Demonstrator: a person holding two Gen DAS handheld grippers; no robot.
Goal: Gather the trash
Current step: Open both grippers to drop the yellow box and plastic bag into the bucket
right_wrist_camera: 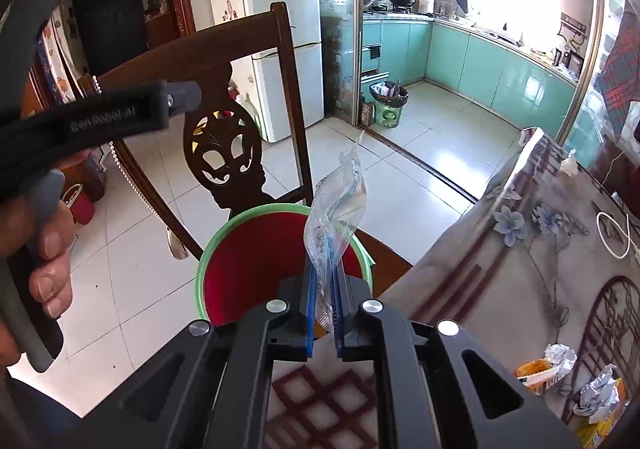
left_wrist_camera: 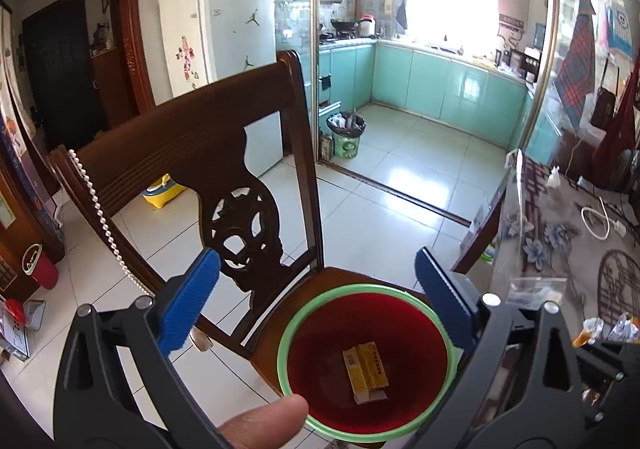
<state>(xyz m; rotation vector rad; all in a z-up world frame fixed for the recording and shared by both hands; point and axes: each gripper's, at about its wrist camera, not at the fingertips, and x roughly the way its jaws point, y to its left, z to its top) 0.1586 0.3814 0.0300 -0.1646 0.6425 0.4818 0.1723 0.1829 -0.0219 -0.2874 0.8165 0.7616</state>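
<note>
Left gripper (left_wrist_camera: pixel 316 285) fingers spread wide; right gripper (right_wrist_camera: pixel 325 313) clamped.

From my seat I can read little. In the right wrist view, the dark handle (right_wrist_camera: pixel 116 117) of the left tool carries raised lettering that looks like "GenRobot.ai". The fridge (right_wrist_camera: pixel 280 9) bears a black jumping-man logo sticker. Print on the yellow box (left_wrist_camera: pixel 366 371) in the bin (left_wrist_camera: pixel 288 329) is too small to read.

Red bin (left_wrist_camera: pixel 368 353) on wooden chair seat (left_wrist_camera: pixel 288 313)
</note>
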